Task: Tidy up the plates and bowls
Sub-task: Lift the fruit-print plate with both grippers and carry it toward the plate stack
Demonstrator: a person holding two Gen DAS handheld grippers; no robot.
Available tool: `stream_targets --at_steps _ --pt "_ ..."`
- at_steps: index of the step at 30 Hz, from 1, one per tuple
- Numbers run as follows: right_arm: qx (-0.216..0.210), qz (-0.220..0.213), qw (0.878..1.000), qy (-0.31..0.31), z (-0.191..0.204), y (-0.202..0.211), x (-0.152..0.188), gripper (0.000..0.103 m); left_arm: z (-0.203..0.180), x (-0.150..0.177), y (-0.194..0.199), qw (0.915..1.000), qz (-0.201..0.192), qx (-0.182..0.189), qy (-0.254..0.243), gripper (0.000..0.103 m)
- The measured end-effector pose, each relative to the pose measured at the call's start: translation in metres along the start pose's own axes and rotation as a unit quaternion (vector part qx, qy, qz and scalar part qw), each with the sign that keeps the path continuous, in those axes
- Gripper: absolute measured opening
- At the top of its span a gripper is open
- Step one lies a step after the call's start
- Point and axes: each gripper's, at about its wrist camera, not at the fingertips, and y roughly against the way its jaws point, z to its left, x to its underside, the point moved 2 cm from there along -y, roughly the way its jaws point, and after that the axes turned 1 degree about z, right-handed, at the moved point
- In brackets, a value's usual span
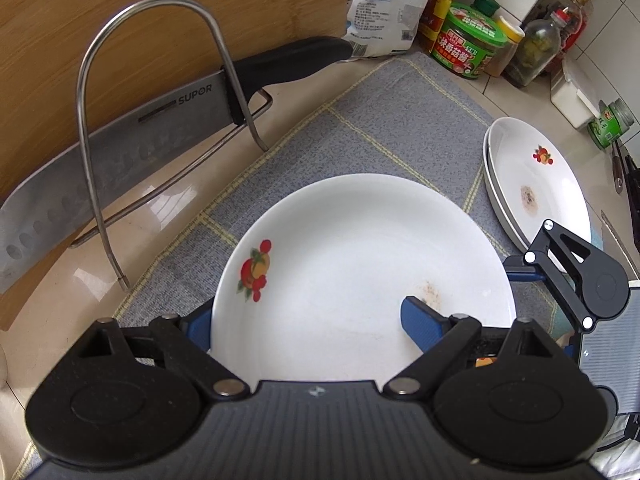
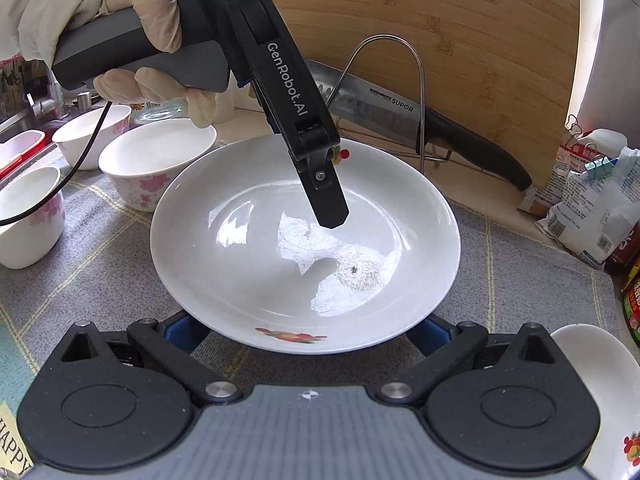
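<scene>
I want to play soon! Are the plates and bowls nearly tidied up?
Partly. Two stacked plates already sit on the mat. A third plate is in hand: the left gripper straddles its rim, jaws apart, and the open right gripper is at its near edge. Three bowls stand unstacked.

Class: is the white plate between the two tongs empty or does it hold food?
Empty. The white plate holds no food in either view; only a small brownish stain marks its glossy inside.

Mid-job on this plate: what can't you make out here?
- Fingertips of the right hand-held gripper: right wrist view, hidden under the plate.
- One fingertip of the left hand-held gripper: left wrist view, behind the plate's rim.
- Plate stack count: left wrist view, partly covered by the right hand-held gripper.
</scene>
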Motion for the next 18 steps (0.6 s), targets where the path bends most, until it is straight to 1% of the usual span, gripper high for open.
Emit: stream_targets --at_steps 18 --pt "0.008 -0.005 1.000 0.003 0.005 0.029 0.004 0.103 -0.026 0.006 0.014 0.9999 -0.009 -0.006 -0.007 0.091"
